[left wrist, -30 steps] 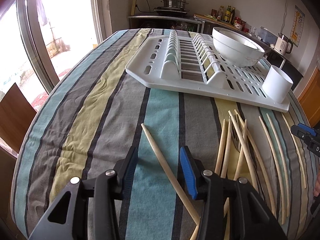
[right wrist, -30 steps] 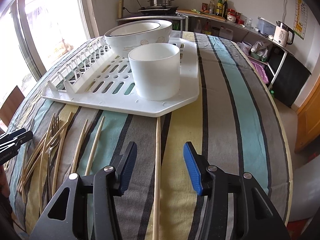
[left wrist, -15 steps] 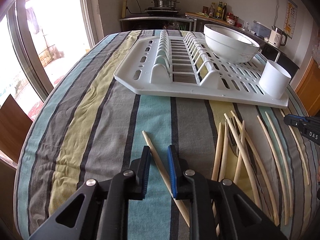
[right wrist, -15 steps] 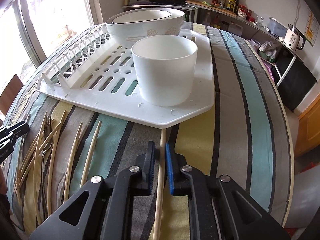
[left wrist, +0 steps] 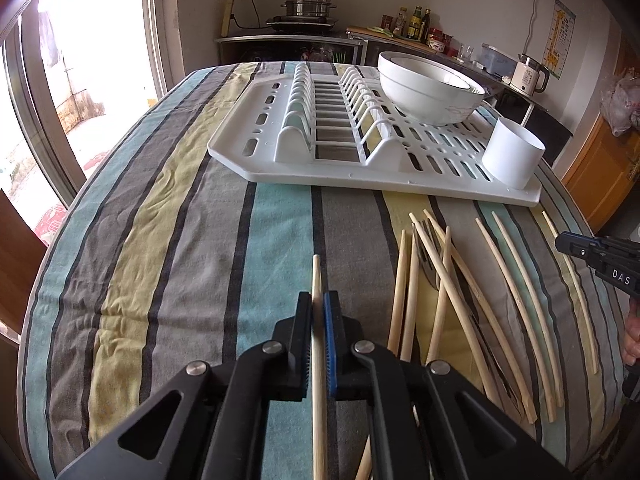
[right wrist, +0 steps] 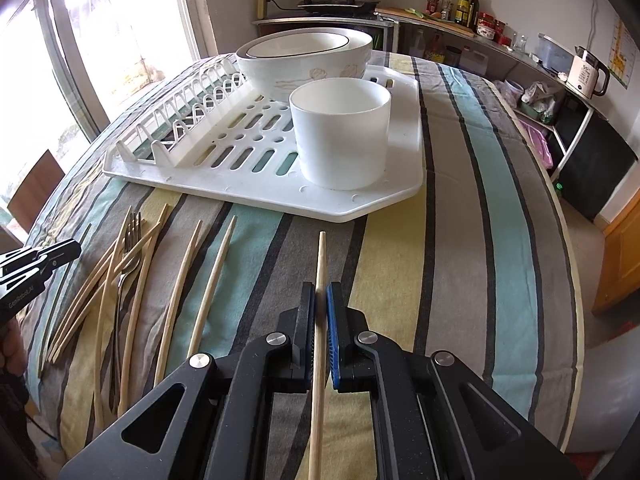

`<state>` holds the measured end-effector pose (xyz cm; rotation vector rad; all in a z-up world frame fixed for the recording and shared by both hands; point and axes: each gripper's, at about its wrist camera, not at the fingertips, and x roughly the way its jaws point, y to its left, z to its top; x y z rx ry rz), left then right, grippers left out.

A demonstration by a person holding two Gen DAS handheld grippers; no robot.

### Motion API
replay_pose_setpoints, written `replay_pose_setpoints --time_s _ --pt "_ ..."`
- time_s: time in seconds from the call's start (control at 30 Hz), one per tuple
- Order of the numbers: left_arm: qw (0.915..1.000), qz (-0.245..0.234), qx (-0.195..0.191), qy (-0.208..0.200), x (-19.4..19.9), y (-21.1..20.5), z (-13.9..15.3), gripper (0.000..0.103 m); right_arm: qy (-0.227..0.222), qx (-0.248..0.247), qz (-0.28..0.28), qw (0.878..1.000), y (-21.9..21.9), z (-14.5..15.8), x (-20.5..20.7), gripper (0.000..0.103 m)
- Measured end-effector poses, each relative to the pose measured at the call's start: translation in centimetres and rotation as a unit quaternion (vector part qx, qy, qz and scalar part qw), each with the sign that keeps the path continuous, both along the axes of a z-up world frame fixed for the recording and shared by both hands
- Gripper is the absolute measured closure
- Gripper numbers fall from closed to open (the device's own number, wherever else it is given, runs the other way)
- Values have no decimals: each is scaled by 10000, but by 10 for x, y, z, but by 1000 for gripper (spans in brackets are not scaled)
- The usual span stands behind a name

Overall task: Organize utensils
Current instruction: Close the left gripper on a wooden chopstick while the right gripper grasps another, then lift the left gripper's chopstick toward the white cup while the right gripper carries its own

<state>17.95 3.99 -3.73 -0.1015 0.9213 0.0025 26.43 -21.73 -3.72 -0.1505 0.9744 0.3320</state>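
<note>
My left gripper is shut on a wooden chopstick that points forward between the jaws, just above the striped cloth. My right gripper is shut on another chopstick, its tip aimed at the white drying rack. A white cup stands on the rack's near corner, with stacked white bowls behind it. Several loose chopsticks and a fork lie on the cloth between the grippers. The right gripper shows at the left view's right edge.
The rack with cup and bowls fills the table's far half. The table edge drops off to the right. A window is on the left; a counter with a steamer pot and bottles stands behind.
Both grippers went from open, through nearly shut half a second ago, to shut on a chopstick each. The left chopstick, lying aslant before, now points straight along the fingers.
</note>
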Motion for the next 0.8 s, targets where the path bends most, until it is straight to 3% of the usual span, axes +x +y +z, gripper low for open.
replay_pose_setpoints --time_s 0.47,0.8 --pt "9971 -277 -6 -714 -31 -9 57 96 -787 615 -100 9950 -13 60 -39 97" --pt "9898 -461 -25 -1349 -55 -8 98 96 -1242 826 -179 9887 -18 88 -67 97"
